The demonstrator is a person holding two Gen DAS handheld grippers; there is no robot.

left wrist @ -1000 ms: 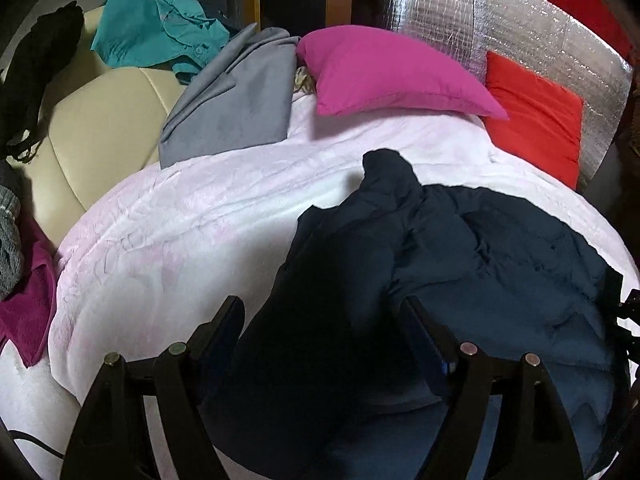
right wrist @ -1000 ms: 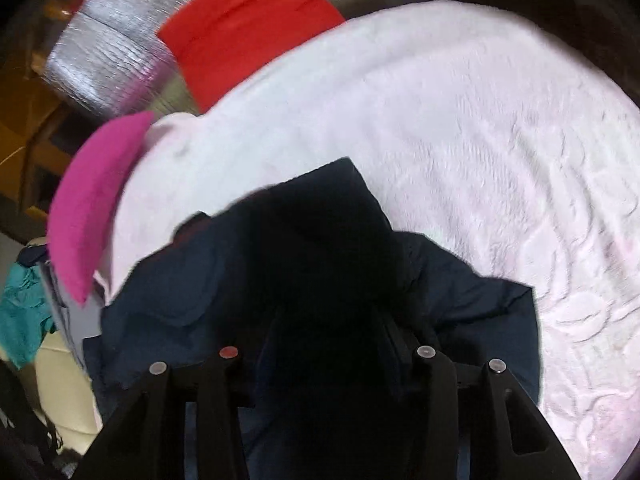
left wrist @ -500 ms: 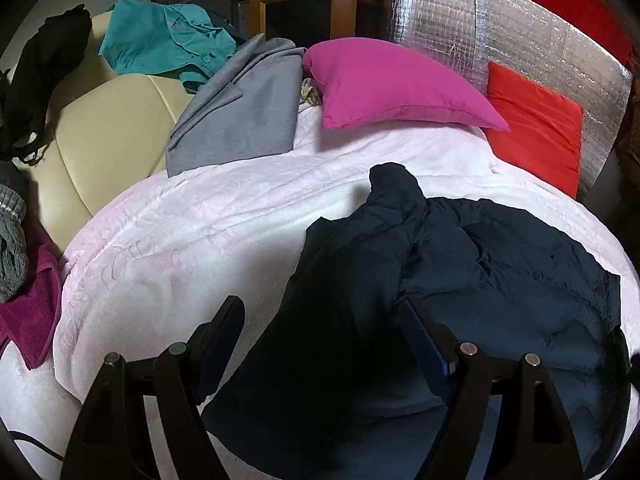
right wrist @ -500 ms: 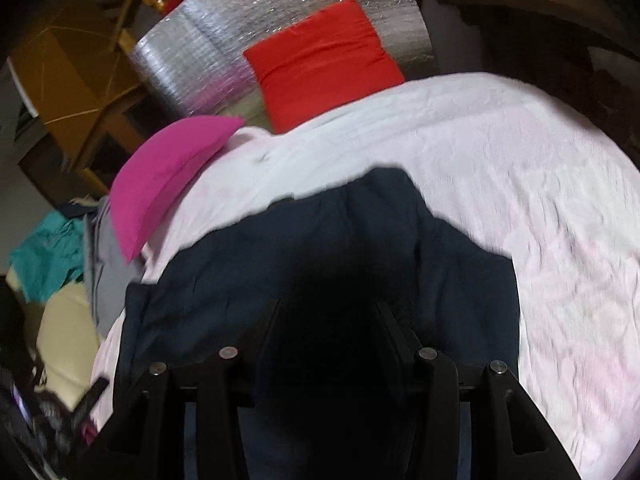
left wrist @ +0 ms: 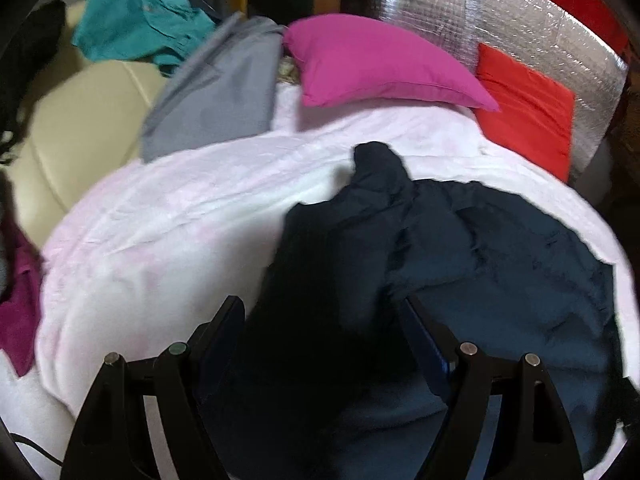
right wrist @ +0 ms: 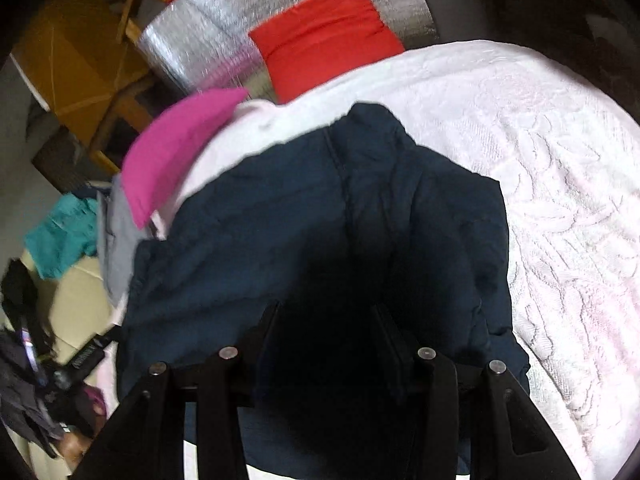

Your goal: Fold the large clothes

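Note:
A large dark navy padded jacket (left wrist: 460,264) lies crumpled on a pale pink-white bedspread (left wrist: 160,240). It also shows in the right wrist view (right wrist: 320,220), spread over the same bedspread (right wrist: 560,200). My left gripper (left wrist: 322,320) is open above the jacket's near edge, its fingers (left wrist: 224,328) wide apart with dark fabric between them. My right gripper (right wrist: 326,328) is open too, with jacket fabric lying between its fingers (right wrist: 390,340). I cannot tell whether either touches the cloth.
A magenta pillow (left wrist: 380,64) and a red pillow (left wrist: 524,104) lean against a silver foil panel (left wrist: 500,12) at the bed's head. A grey garment (left wrist: 216,92) and a teal garment (left wrist: 140,20) lie on a cream sofa (left wrist: 76,112) to the left. A maroon cloth (left wrist: 20,300) hangs at the left.
The right gripper has pulled back and tilted up, so more of the jacket and room shows. The left gripper has shifted only slightly. The jacket lies flatter than before.

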